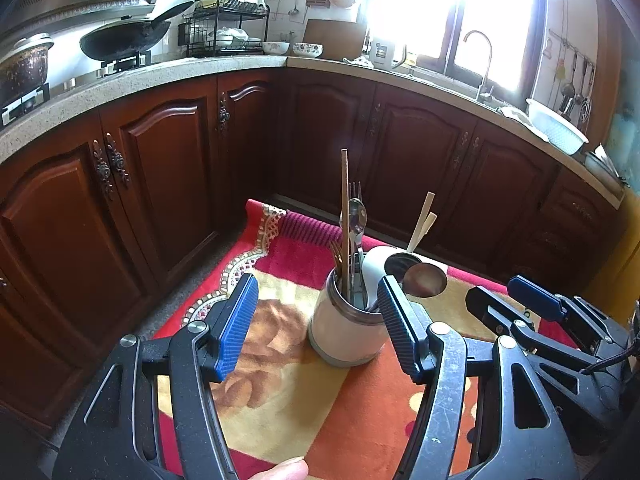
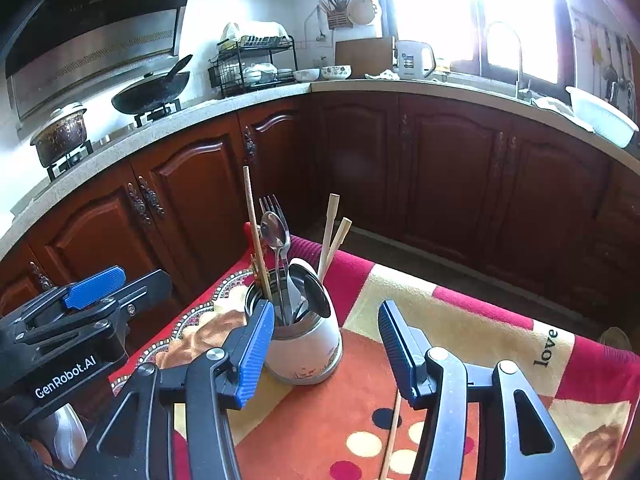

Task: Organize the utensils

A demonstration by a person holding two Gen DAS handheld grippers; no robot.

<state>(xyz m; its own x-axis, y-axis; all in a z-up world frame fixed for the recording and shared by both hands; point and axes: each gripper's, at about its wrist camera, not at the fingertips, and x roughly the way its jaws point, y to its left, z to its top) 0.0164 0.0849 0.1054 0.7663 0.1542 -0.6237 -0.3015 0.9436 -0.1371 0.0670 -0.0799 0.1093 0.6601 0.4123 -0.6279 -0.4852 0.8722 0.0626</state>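
The white ceramic utensil holder (image 2: 302, 344) stands full on the patterned cloth surface (image 2: 460, 332); one thin wooden chopstick (image 2: 391, 436) lies loose beneath my right claw (image 2: 326, 354). Both claws, left claw (image 1: 316, 328) too, gape empty. I'd pinch low and lift level.

Patterned cloth (image 2: 460, 320) covers support surface; what is under it cannot be told. Cloth red, orange, cream, with polka dots near front and word "love" at right edge. Beaded trim along left border, far end rumpled. White holder (image 2: 304, 348) stands upright on orange patch, full of utensils. Single chopstick (image 2: 391, 436) lies flat on cloth in front of holder, apart from it, crossing dotted area.
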